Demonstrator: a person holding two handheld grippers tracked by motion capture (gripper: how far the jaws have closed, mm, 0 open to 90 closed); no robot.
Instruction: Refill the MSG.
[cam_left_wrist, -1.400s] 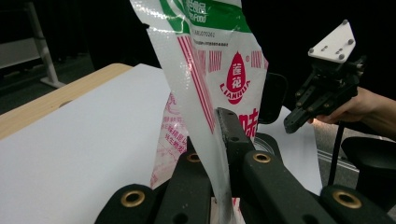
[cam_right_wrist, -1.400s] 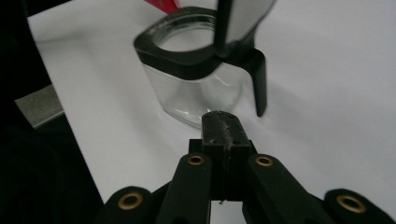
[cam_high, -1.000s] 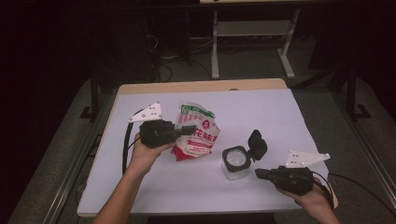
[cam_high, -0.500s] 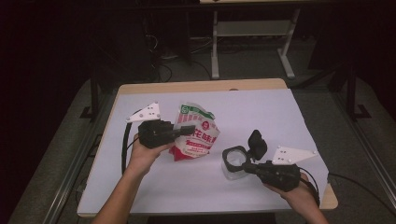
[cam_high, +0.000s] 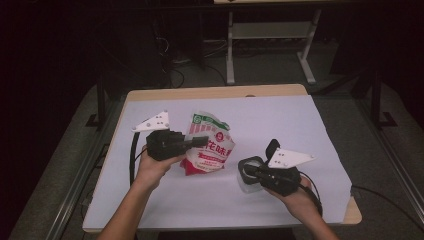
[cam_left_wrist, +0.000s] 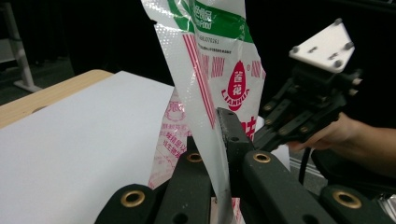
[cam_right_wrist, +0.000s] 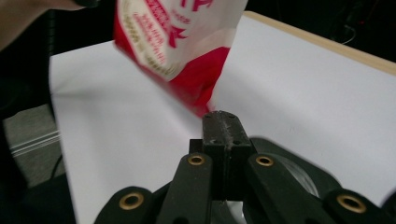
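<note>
A red and white plastic bag (cam_high: 210, 150) with a green top stands tilted on the white table sheet (cam_high: 280, 115), left of centre. My left gripper (cam_high: 203, 141) is shut on its edge; in the left gripper view the bag's clear film (cam_left_wrist: 205, 70) is pinched between the jaws of the left gripper (cam_left_wrist: 212, 135). My right gripper (cam_high: 248, 170) hangs over a small round container (cam_high: 245, 182) with a flipped-up black lid (cam_high: 272, 148). In the right gripper view the right gripper (cam_right_wrist: 223, 120) has its jaws pressed together with nothing between, pointing at the bag's lower corner (cam_right_wrist: 196, 88).
The wooden table edge (cam_high: 215, 93) runs along the far side, with a metal frame (cam_high: 270, 35) on the dark floor beyond. Black cables trail from both grippers. White sheet lies open at the far right and near left.
My right gripper has moved left, from the right of the container to above it, toward the bag. The left gripper and the bag have stayed in place.
</note>
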